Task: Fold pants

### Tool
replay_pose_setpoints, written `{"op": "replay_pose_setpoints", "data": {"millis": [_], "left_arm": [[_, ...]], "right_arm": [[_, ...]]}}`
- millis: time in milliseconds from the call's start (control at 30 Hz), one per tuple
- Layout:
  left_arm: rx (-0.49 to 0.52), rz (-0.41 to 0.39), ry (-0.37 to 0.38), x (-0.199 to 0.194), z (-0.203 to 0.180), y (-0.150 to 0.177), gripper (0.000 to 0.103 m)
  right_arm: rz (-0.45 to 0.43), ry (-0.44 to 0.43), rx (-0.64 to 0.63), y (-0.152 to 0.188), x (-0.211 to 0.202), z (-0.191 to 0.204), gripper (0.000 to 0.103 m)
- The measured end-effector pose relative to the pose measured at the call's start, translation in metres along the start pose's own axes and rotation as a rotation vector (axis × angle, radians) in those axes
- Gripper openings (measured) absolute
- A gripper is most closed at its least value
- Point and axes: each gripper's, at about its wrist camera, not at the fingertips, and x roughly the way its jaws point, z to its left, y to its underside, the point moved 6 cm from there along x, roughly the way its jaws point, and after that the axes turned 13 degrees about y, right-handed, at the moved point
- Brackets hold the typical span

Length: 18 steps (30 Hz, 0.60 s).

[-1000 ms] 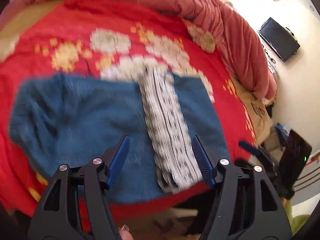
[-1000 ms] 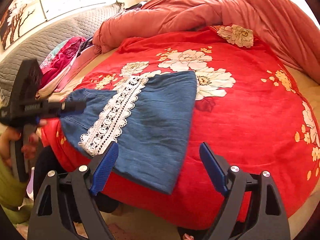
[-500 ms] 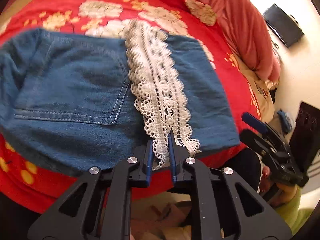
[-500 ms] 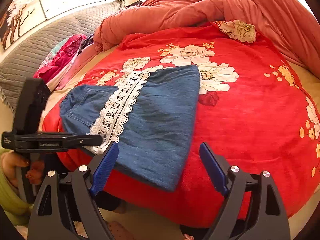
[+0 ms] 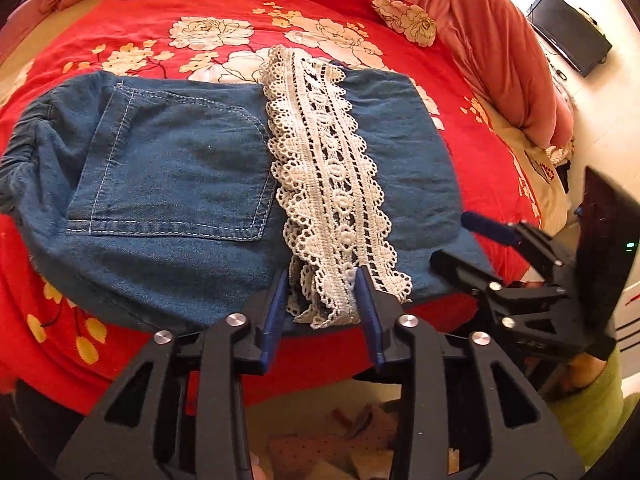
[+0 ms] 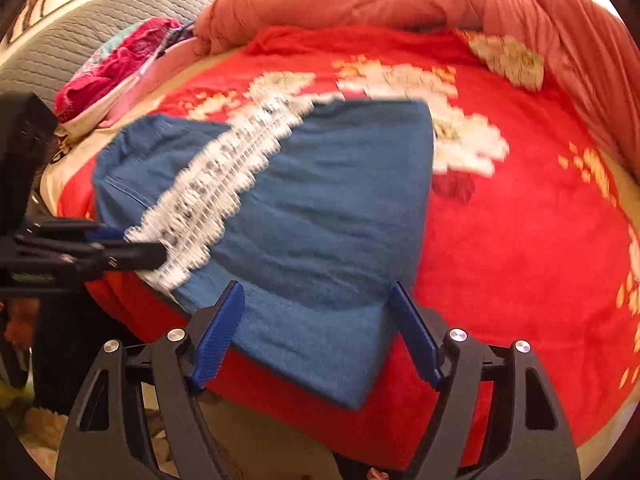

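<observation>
We hold our left gripper (image 5: 322, 294) partly apart around the near lace trim (image 5: 328, 184); our right gripper (image 6: 316, 332), wide apart, should clamp the pants (image 6: 320, 216) hem squarely.

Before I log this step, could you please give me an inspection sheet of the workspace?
Surface: bed under a red floral blanket.
Job's things: denim pants lying flat, lace trim on top.
Clutter: pink clothes by the grey headboard.
Grippers: left gripper open around the lace end; right gripper open at the pants' near edge.
Cables: nothing seen.
Surroundings: pink duvet, wall TV.
</observation>
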Motion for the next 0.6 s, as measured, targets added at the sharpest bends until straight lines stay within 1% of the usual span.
{"op": "replay_pose_setpoints", "data": {"millis": [100,133,233,333,367,467,500,600], "left_arm": [[0.004,-0.006,0.004,-0.002,-0.002,0.0,0.038],[0.006,-0.009,0.004,-0.003,-0.003,0.0,0.041],[0.019,-0.024,0.004,-0.009,-0.007,-0.001,0.047],[0.023,-0.04,0.001,-0.016,-0.009,-0.001,0.052],[0.025,-0.049,-0.002,-0.018,-0.009,-0.003,0.054],[0.033,-0.086,-0.019,-0.032,-0.009,-0.007,0.059],[0.035,-0.094,-0.023,-0.034,-0.009,-0.008,0.061],[0.039,-0.124,-0.036,-0.046,-0.009,-0.011,0.065]], "right_arm": [[-0.003,0.003,0.009,0.003,0.001,-0.001,0.074],[-0.001,0.001,0.015,0.003,0.0,-0.001,0.075],[-0.005,-0.073,0.127,0.002,-0.01,-0.01,0.076],[-0.025,-0.065,0.165,0.002,-0.022,-0.02,0.076],[-0.032,-0.066,0.172,0.001,-0.026,-0.022,0.077],[-0.054,-0.047,0.179,-0.003,-0.037,-0.026,0.08],[-0.057,-0.046,0.181,-0.003,-0.039,-0.027,0.082],[-0.067,-0.033,0.183,-0.007,-0.046,-0.029,0.083]]}}
